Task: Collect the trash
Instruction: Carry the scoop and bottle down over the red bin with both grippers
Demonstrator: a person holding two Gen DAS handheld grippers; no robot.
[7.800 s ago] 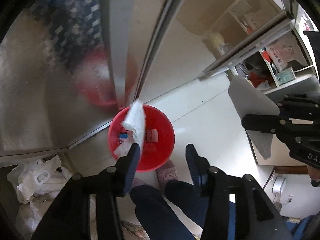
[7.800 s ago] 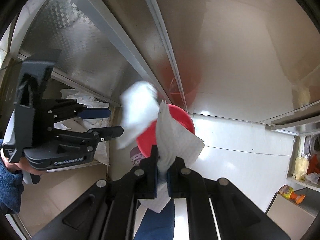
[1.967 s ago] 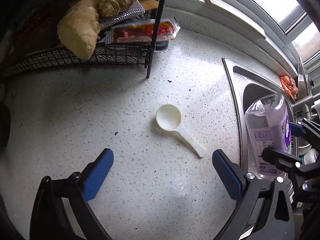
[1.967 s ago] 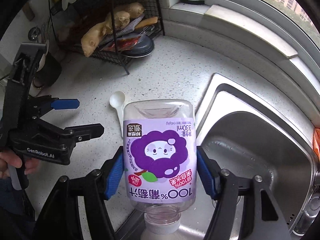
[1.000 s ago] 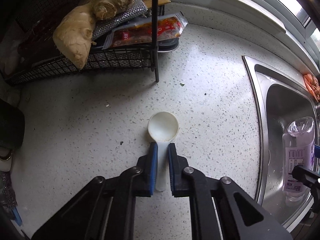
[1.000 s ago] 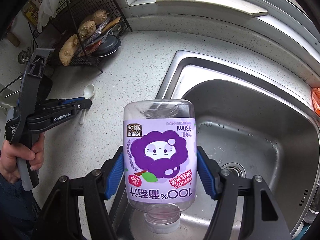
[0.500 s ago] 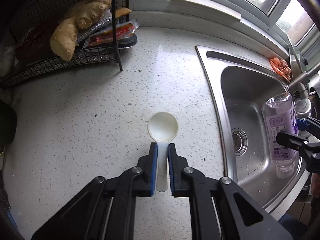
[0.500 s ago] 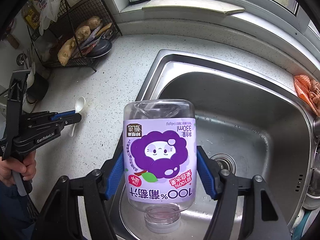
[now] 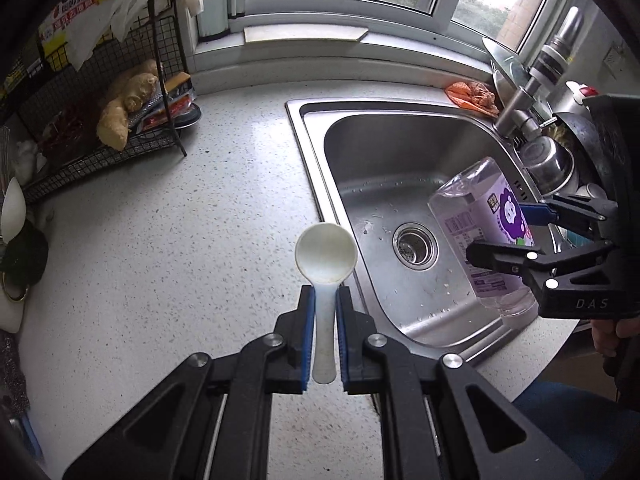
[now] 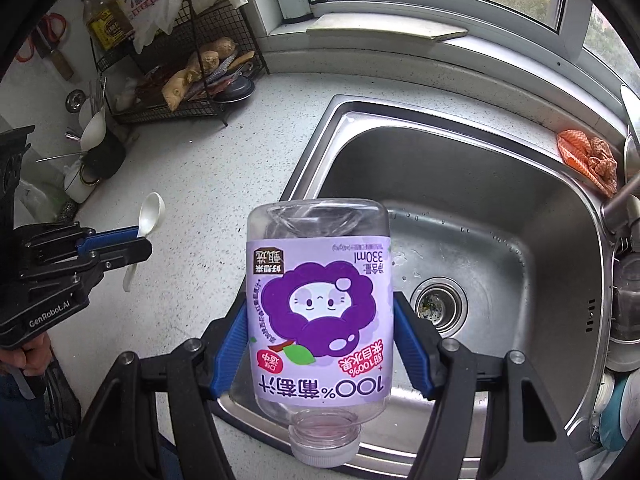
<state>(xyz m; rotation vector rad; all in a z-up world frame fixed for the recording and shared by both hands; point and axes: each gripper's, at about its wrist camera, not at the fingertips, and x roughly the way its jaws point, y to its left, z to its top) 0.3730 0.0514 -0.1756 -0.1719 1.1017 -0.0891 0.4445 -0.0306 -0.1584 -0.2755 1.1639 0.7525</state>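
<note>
You have both pieces lifted, the white spoon (image 9: 325, 280) clenched in your left claw (image 9: 324, 330) and the purple juice bottle (image 10: 318, 320) gripped in your right claw (image 10: 320, 350), with binning them left, no bin in view.

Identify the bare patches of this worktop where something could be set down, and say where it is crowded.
Free: the speckled counter between the wire rack and the sink, and the sink's basin around the drain. Crowded: the rack corner, and the dishes beside the tap.
</note>
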